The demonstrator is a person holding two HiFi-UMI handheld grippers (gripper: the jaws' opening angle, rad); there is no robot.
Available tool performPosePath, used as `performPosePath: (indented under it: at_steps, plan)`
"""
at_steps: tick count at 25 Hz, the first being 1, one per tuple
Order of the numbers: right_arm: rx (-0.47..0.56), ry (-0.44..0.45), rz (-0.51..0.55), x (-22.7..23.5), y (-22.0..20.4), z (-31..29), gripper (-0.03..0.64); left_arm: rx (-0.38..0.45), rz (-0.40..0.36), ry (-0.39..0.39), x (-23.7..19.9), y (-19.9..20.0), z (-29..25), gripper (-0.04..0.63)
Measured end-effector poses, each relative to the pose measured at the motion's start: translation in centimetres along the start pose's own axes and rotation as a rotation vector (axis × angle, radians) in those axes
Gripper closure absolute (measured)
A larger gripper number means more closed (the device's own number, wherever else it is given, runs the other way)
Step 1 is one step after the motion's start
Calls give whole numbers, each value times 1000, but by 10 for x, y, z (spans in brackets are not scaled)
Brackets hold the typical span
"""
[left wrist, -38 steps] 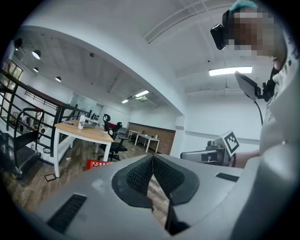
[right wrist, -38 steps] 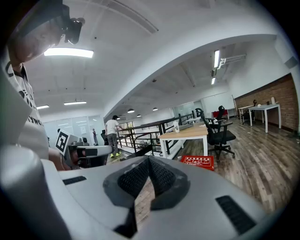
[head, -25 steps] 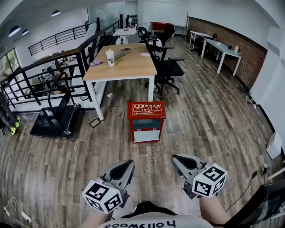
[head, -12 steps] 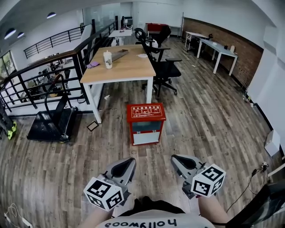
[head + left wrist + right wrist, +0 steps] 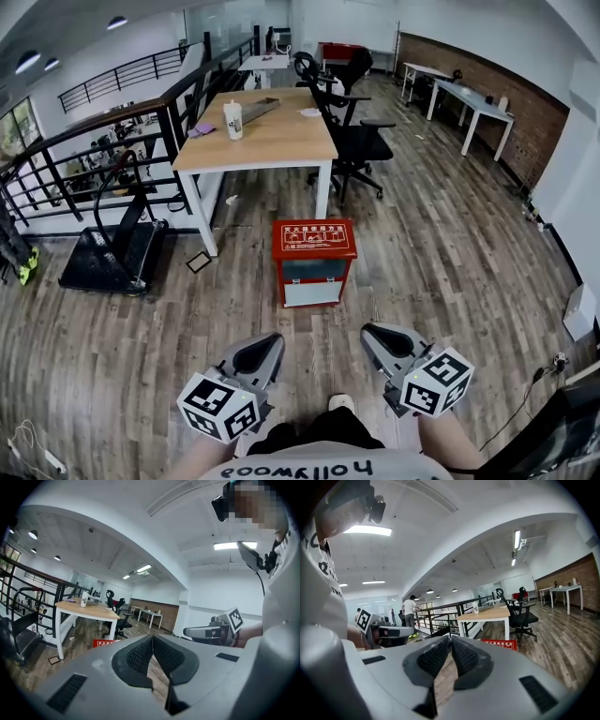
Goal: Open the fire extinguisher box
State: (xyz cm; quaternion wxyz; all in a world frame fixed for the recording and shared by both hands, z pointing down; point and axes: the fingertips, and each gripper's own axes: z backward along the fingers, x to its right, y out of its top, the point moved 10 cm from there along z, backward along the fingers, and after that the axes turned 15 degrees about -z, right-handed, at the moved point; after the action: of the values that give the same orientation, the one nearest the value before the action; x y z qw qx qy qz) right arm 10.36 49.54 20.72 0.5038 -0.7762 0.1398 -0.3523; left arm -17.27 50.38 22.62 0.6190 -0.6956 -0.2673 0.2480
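Both your grippers are shut, jaws touching: left gripper (image 5: pixel 266 345) & right gripper (image 5: pixel 376 337). Red fire extinguisher box (image 5: pixel 312 246) sits on the floor (image 5: pixel 450 244) just in front of the desk (image 5: pixel 267 136), lid down. Can't see what's inside.

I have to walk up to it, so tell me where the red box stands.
Head view, centre: the red box stands on the floor, just in front of the table, at its near end.
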Motion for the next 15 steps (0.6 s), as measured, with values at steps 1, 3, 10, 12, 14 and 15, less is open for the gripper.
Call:
performPosePath:
  at_steps: [1,3,10,12,14,15]
  plan:
    - [-14,4,9,7,4,-3,604,-2,3,7,-1,0,-8,586]
    - [-36,14,16,24,12,-7,604,-6,4,18,-3,2,-25,587]
    - [-106,27,34,92,48,-12,604,-17,16,60,-6,5,-90,586]
    - [-132,26,45,112,57,-12,604,-22,24,73,-4,6,-109,586]
    - [-153,32,46,130,64,-11,604,-29,33,82,-2,6,-126,586]
    - [-162,39,45,139,67,-11,604,-34,35,87,0,6,-134,586]
